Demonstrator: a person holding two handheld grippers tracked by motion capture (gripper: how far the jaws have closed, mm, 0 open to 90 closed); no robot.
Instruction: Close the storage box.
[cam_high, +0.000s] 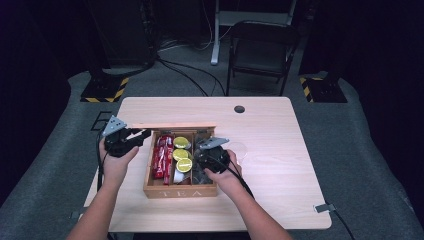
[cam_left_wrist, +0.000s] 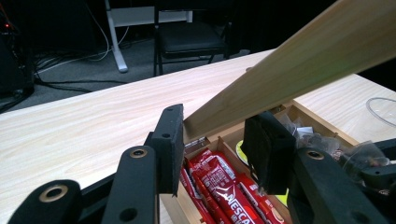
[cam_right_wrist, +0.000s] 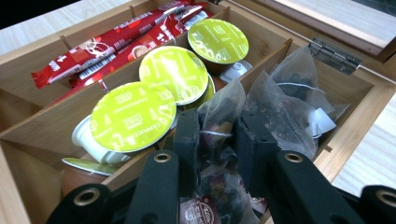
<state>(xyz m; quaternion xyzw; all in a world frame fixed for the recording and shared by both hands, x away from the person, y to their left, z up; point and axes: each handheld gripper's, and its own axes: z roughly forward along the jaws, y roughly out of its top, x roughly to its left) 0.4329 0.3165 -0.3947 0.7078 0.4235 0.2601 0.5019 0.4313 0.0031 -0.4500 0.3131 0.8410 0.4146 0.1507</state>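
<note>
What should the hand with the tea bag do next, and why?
Probably lift the tea bag straight up out of the wooden box. The right gripper has its jaws closed on the bag in the right compartment, and the left gripper holds the lid open, so the way up looks free. Other bags lie close by, so go slowly.

**What I cannot make out from here**

In the right gripper view, my right gripper (cam_right_wrist: 215, 140) covers the lower part of the tea bag (cam_right_wrist: 219, 116), and the bottom edge cuts off the printed label below it. One coffee capsule (cam_right_wrist: 133, 116) overlaps the next, hiding its rim. In the left gripper view, the wooden lid (cam_left_wrist: 289, 70) runs out past the top right edge, and the red sachets (cam_left_wrist: 224, 186) are cut off below. From the high view, the print on the sachets is too small to read.
</note>
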